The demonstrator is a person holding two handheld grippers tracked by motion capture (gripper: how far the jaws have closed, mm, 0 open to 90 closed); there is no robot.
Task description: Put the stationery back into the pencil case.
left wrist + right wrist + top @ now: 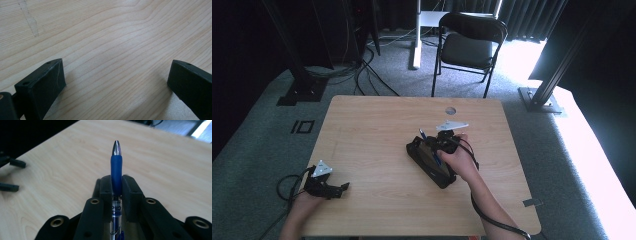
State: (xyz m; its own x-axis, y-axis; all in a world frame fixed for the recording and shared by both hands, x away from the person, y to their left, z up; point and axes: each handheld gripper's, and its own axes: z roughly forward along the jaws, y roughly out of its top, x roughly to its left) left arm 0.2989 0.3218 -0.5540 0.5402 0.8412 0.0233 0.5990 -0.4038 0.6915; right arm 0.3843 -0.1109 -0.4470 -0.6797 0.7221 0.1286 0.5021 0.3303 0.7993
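Right claw point(116, 192) clamped on pen point(116, 170), tip forward, over case point(430, 162), probably for stowing. Left claw point(115, 82) apart, idle on worktop point(105, 37).

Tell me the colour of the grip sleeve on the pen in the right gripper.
Blue, with a silver tip on the pen; clearest in the right gripper view.

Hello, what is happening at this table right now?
A person works at a light wooden table with two handheld grippers. The right gripper is shut on a blue pen with a silver tip, holding it over a black rectangular case. The left gripper rests open near the table's front left corner, holding nothing.
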